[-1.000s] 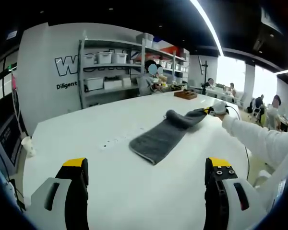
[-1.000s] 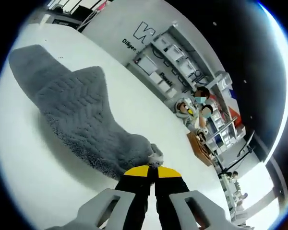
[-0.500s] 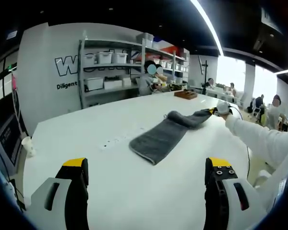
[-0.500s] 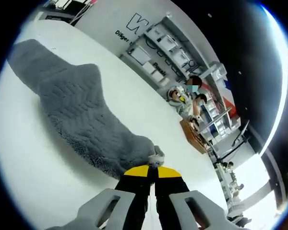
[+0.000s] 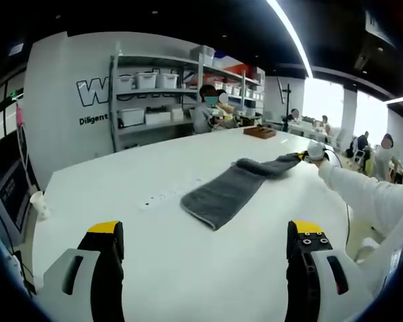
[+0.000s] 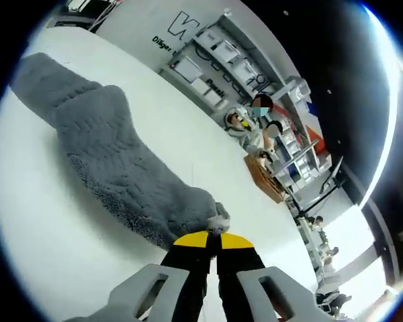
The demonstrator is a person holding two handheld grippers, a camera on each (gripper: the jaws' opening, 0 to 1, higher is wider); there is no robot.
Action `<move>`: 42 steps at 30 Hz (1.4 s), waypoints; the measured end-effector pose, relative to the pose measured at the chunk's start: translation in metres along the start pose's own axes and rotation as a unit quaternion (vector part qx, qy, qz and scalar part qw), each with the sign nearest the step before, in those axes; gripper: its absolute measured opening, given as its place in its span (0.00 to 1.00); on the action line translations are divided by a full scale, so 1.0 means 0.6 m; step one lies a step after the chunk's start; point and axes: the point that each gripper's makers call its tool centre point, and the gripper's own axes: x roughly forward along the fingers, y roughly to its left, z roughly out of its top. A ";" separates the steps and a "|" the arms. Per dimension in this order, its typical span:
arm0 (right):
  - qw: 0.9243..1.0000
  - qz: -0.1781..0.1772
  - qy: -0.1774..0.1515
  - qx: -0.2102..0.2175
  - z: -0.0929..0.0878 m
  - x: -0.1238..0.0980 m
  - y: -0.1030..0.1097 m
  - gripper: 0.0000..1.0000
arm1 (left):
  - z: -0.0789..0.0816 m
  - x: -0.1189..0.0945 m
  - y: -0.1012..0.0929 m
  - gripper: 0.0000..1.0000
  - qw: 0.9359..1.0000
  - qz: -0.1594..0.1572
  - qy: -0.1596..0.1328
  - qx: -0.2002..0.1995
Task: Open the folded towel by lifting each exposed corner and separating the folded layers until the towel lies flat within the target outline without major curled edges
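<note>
The grey towel [image 5: 236,186] is lying on the white table [image 5: 154,201], its long axis running from seven toward two o'clock in the left gripper view. The right gripper [image 6: 212,239] is pinching its far corner; the left gripper [image 5: 205,235] is hanging spread wide.

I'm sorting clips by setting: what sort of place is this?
Probably an open-plan lab or workshop: metal shelving holding storage bins, wall lettering, people at distant desks, and a large white table carrying a grey towel.

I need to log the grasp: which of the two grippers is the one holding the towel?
The right gripper: its yellow-tipped jaws are shut on a corner of the grey towel. The left gripper is open above the white table, apart from the towel.
</note>
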 end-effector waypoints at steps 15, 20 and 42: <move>1.000 -0.015 0.015 0.007 -0.032 -0.010 -0.024 0.00 | -0.004 0.000 -0.002 0.99 1.000 0.001 0.001 0.000; 0.999 -0.021 0.018 0.017 -0.042 -0.012 -0.040 0.00 | -0.003 0.000 0.001 0.99 1.000 0.003 0.001 -0.001; 0.982 -0.007 -0.023 0.187 -0.069 -0.023 -0.060 0.08 | -0.003 -0.001 0.002 0.99 1.000 0.005 0.002 -0.001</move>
